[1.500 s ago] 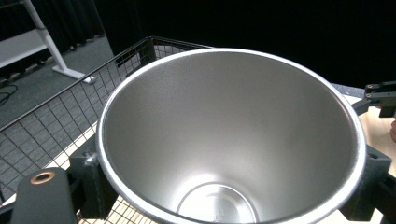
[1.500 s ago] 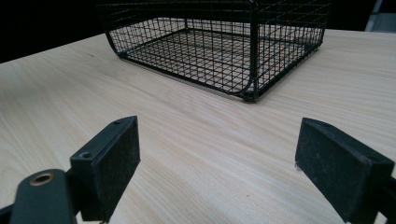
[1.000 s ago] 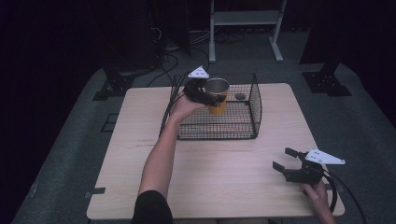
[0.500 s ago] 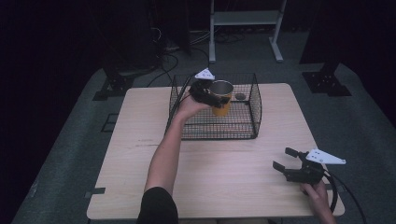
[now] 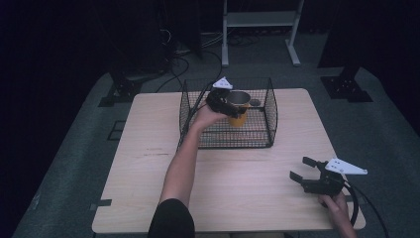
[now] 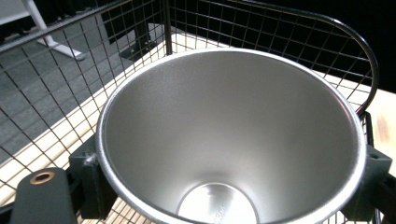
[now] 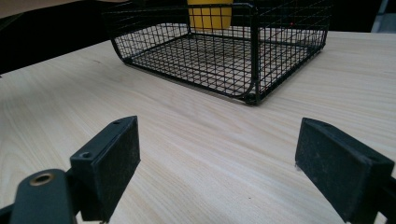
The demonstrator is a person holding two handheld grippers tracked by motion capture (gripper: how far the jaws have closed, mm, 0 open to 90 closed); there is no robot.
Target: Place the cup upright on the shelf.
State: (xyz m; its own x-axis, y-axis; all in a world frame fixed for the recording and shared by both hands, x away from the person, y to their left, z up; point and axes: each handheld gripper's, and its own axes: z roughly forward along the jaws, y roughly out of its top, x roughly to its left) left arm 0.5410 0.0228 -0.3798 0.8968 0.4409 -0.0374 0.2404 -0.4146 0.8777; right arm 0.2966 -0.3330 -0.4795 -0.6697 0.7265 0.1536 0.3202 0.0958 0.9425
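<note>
Left tool [image 5: 229,105] is clamped on the yellow steel-lined cup [image 5: 238,108], holding it upright inside the wire basket [image 5: 270,111], toward the basket's far side; whether it touches the basket floor can't be told. Judged step: setting the cup down. Lower straight, keep it level and clear of the mesh walls, release only once it rests. Right tool [image 5: 308,170] sits near the basket's front on the table [image 5: 148,148], jaws apart, empty.
</note>
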